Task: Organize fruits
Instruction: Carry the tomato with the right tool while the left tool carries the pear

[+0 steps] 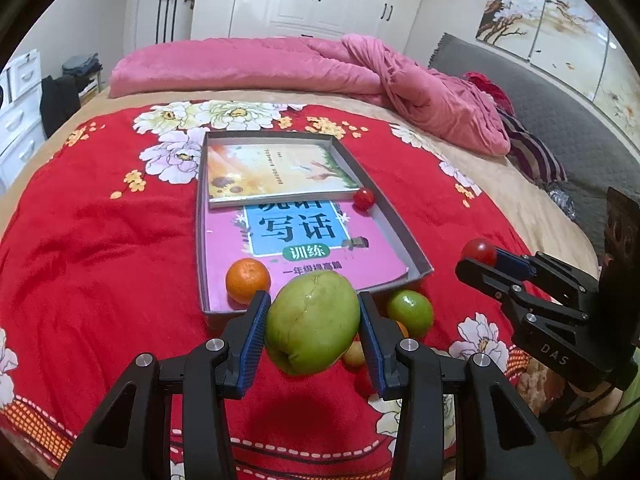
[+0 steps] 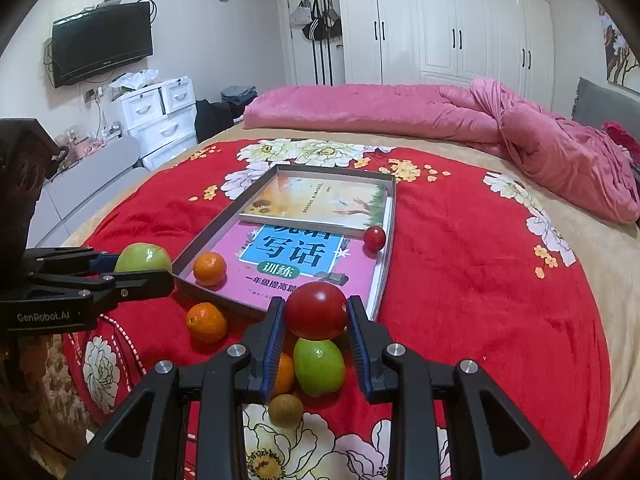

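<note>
My left gripper (image 1: 312, 328) is shut on a large green fruit (image 1: 312, 320) and holds it above the red bedspread, just short of the grey tray's (image 1: 400, 224) near edge. My right gripper (image 2: 316, 320) is shut on a red tomato (image 2: 316, 310), near the tray's (image 2: 390, 236) near right corner. The tray holds two books, an orange (image 1: 248, 280) at the near left and a small red tomato (image 1: 363, 199) by the right wall. On the bedspread lie a green fruit (image 2: 319, 366), an orange (image 2: 207, 322), a partly hidden orange (image 2: 285, 374) and a brown kiwi (image 2: 285, 410).
A rumpled pink duvet (image 2: 520, 128) lies across the far side of the bed. A grey headboard (image 1: 560, 128) stands at the right. White drawers (image 2: 160, 120) and a wall television (image 2: 102, 42) are left of the bed. Wardrobes line the back wall.
</note>
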`<action>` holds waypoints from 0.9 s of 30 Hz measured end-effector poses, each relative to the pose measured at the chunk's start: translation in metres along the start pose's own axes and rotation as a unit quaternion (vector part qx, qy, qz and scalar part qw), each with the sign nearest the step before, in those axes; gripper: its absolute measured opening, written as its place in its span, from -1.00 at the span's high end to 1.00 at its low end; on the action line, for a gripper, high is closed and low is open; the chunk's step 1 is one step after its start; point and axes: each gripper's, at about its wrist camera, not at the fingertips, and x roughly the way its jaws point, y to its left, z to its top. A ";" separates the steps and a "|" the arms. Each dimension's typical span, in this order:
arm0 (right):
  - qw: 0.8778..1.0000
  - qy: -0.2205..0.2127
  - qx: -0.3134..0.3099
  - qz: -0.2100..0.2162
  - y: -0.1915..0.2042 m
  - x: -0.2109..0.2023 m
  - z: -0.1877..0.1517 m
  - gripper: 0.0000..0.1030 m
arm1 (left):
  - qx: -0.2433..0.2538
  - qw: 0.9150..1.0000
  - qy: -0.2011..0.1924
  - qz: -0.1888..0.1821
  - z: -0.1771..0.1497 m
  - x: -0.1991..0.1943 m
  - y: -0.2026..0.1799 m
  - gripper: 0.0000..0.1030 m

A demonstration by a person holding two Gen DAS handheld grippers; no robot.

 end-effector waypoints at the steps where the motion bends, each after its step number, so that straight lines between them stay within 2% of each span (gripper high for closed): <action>1: 1.000 -0.002 0.000 -0.001 0.000 0.000 0.001 0.40 | -0.001 1.000 -0.001 0.000 0.001 0.000 0.001 0.13; 27: 1.000 -0.029 0.005 -0.007 -0.008 0.006 0.019 0.40 | -0.004 1.000 -0.004 0.005 0.024 0.024 -0.006 0.12</action>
